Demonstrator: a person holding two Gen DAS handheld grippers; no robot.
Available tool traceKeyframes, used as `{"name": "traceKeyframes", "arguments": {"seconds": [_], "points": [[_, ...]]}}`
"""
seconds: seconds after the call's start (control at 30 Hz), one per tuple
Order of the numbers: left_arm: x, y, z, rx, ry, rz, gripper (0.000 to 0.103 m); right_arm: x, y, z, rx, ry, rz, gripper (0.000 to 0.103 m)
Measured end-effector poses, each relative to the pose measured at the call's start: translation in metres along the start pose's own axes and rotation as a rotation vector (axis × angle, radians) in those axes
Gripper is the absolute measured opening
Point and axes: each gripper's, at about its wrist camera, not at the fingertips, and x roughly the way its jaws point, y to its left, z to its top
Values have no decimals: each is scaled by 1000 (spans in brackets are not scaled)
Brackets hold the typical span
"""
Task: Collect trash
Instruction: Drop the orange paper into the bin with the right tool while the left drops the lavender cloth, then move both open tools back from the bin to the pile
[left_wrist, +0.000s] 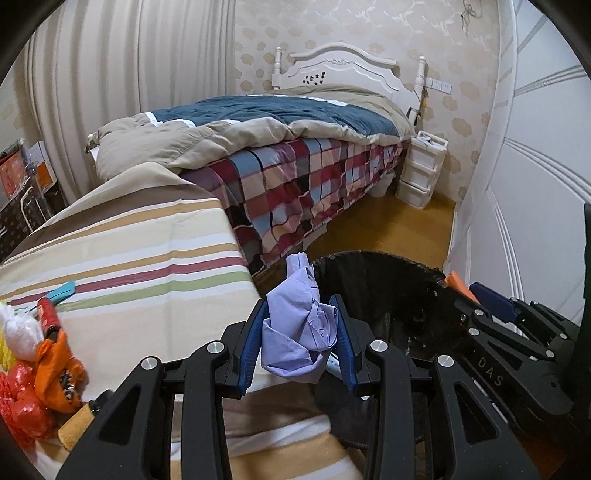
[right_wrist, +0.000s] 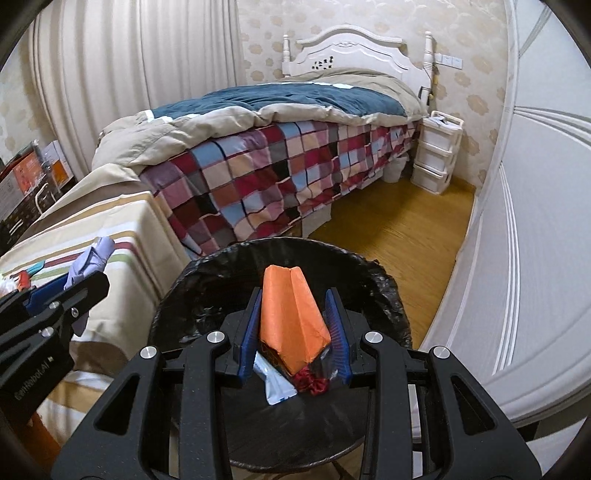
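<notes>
My left gripper (left_wrist: 301, 314) is shut on a crumpled lilac wrapper (left_wrist: 299, 332), held at the left rim of the black-lined trash bin (left_wrist: 388, 266). In the right wrist view my right gripper (right_wrist: 293, 299) is shut on an orange wrapper (right_wrist: 291, 314), right above the mouth of the bin (right_wrist: 229, 254). Inside the bin a pale blue packet (right_wrist: 275, 384) and a red crumpled scrap (right_wrist: 314, 384) show below the orange wrapper. The right gripper (left_wrist: 491, 299) also shows at the right of the left wrist view, and the left gripper (right_wrist: 88, 277) at the left of the right wrist view.
A striped cloth covers a table (left_wrist: 129, 258) left of the bin. On it lie orange and red wrappers (left_wrist: 55, 365), a red tube (left_wrist: 48, 314) and a teal item (left_wrist: 61, 290). Behind stands a bed (left_wrist: 295, 166), with white drawers (left_wrist: 421, 173), wood floor (right_wrist: 399, 236) and a white wardrobe (right_wrist: 535, 240).
</notes>
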Motion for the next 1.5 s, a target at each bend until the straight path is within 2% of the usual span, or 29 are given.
{"name": "traceKeyframes", "arguments": {"seconds": [0.47, 0.53, 0.57, 0.6, 0.67, 0.8, 1.0, 1.17, 1.5], "points": [[17, -20, 7, 49, 23, 10, 37, 19, -17, -1, 29, 27, -22, 34], [18, -22, 7, 54, 26, 10, 40, 19, -17, -1, 32, 25, -24, 35], [17, -22, 6, 57, 25, 10, 47, 19, -18, -1, 33, 25, -25, 38], [17, -23, 6, 56, 23, 12, 55, 19, -18, -1, 33, 26, -24, 47], [15, -21, 6, 47, 7, 15, 62, 18, -18, -1, 31, 18, -30, 54], [12, -17, 7, 34, -11, 30, 77, 15, -19, -3, 25, 3, -50, 62], [1, -4, 3, 7, -12, 56, 83, 10, -19, -5, 42, 7, -63, 68], [-15, 15, -7, -26, -9, 85, 85, 2, -7, -8, 37, 7, -49, 77], [-55, 67, -35, -94, -4, 184, 87, -25, 44, -17, 11, 7, 57, 85]]}}
